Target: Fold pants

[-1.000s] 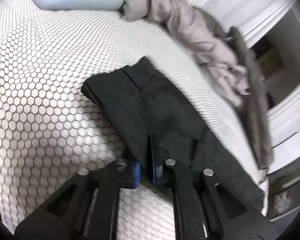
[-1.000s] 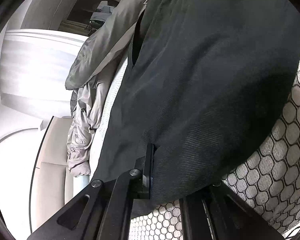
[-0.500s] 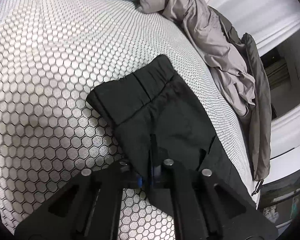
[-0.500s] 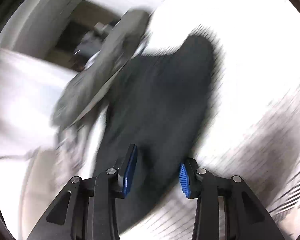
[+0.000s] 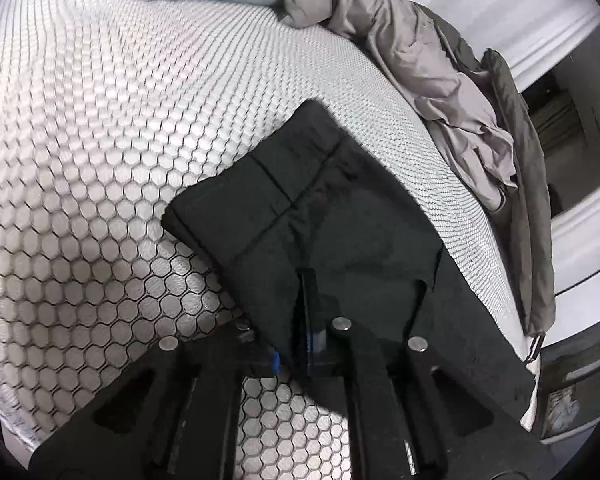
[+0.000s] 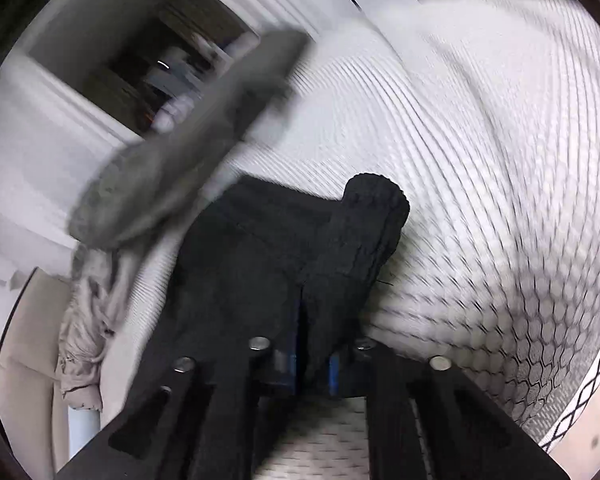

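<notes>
**Both tools on the pants**

Black pants (image 5: pixel 340 216) lie folded on the bed (image 5: pixel 100 120), near a grey blanket (image 5: pixel 440 80). Left tool (image 5: pixel 294 354) is clamped on the near edge of the fabric. Right tool (image 6: pixel 312 364), jaws just closing, pinches a bunched part w/ blue pads.

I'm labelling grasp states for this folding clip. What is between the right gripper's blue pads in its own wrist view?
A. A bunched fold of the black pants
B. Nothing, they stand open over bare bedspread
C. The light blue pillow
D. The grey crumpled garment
A: the right gripper, whose jaws have just been closing, has a bunched fold of the black pants pinched between its pads, over the honeycomb bedspread.
</notes>
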`<state>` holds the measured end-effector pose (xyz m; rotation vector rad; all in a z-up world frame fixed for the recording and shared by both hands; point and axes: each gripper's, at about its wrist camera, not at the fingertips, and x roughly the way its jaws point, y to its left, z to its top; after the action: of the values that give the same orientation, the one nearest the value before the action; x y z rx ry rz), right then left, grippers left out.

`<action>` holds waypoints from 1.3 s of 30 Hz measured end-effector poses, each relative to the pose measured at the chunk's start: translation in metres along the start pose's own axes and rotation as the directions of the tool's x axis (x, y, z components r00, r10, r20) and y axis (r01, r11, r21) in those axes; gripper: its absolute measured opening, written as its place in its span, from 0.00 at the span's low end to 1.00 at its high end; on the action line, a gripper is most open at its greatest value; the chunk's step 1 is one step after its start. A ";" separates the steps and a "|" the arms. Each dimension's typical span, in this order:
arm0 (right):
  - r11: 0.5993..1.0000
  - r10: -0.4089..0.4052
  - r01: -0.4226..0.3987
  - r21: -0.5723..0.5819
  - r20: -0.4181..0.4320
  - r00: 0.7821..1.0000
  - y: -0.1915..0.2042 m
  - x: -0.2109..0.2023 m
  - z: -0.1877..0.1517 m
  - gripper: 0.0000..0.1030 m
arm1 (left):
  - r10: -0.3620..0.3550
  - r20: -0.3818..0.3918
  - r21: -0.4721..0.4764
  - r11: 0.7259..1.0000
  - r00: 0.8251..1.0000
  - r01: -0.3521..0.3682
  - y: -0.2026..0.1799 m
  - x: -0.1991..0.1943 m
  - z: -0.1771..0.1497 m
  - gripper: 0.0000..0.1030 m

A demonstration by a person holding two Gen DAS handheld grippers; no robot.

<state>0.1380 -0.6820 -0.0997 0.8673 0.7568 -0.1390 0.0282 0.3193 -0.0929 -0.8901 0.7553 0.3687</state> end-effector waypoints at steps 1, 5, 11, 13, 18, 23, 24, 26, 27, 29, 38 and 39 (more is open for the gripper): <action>0.998 0.040 -0.039 0.047 -0.022 0.999 -0.012 0.003 0.000 0.16 | 0.002 0.010 0.007 1.000 1.000 -0.002 -0.001 -0.003 0.000 0.05; 0.991 0.126 -0.128 0.025 0.081 0.989 -0.011 -0.024 0.012 0.16 | 0.034 0.033 0.031 0.999 0.999 -0.035 -0.006 -0.008 -0.005 0.05; 0.996 0.073 -0.072 0.055 -0.016 0.997 -0.032 -0.002 0.010 0.20 | 0.070 0.058 0.035 0.997 0.996 -0.072 -0.013 -0.020 -0.010 0.11; 0.987 0.137 -0.137 0.080 0.005 0.990 -0.034 -0.018 0.011 0.42 | 0.077 0.086 0.049 0.995 0.993 -0.081 -0.018 -0.035 -0.011 0.12; 0.961 0.233 -0.236 0.144 0.035 0.972 -0.051 -0.025 0.011 0.63 | 0.048 0.244 0.102 0.992 0.969 -0.075 -0.034 -0.078 -0.017 0.69; 0.943 0.294 -0.302 0.142 0.080 0.953 -0.079 -0.024 0.019 0.64 | -0.085 0.183 0.180 0.982 0.979 0.052 -0.059 -0.075 -0.025 0.83; 0.945 0.291 -0.301 0.129 0.096 0.952 -0.077 -0.023 0.020 0.64 | -0.098 0.169 0.190 0.980 0.981 0.065 -0.067 -0.074 -0.028 0.85; 0.959 0.261 -0.269 0.090 0.097 0.961 -0.070 -0.021 0.019 0.43 | -0.120 0.152 0.231 0.970 0.981 0.083 -0.082 -0.072 -0.038 0.90; 0.972 0.222 -0.229 0.054 0.104 0.969 -0.064 -0.021 0.019 0.22 | -0.131 0.155 0.257 0.962 0.979 0.088 -0.088 -0.074 -0.044 0.94; 0.985 0.169 -0.173 0.023 0.117 0.979 -0.057 -0.022 0.017 0.16 | -0.144 0.173 0.301 0.950 0.974 0.087 -0.099 -0.076 -0.057 0.98; 0.891 0.358 -0.294 -0.346 0.137 0.924 0.087 -0.090 -0.016 0.12 | -0.171 0.077 0.445 0.887 0.982 0.119 -0.149 -0.065 -0.100 0.98; 0.834 0.403 -0.330 -0.442 0.080 0.912 0.125 -0.093 -0.038 0.12 | -0.177 0.060 0.456 0.880 0.982 0.131 -0.154 -0.064 -0.105 0.98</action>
<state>0.0997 -0.5890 0.0251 0.5625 0.4202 0.2869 0.0274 0.1448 -0.0022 -0.4818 0.6355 0.0849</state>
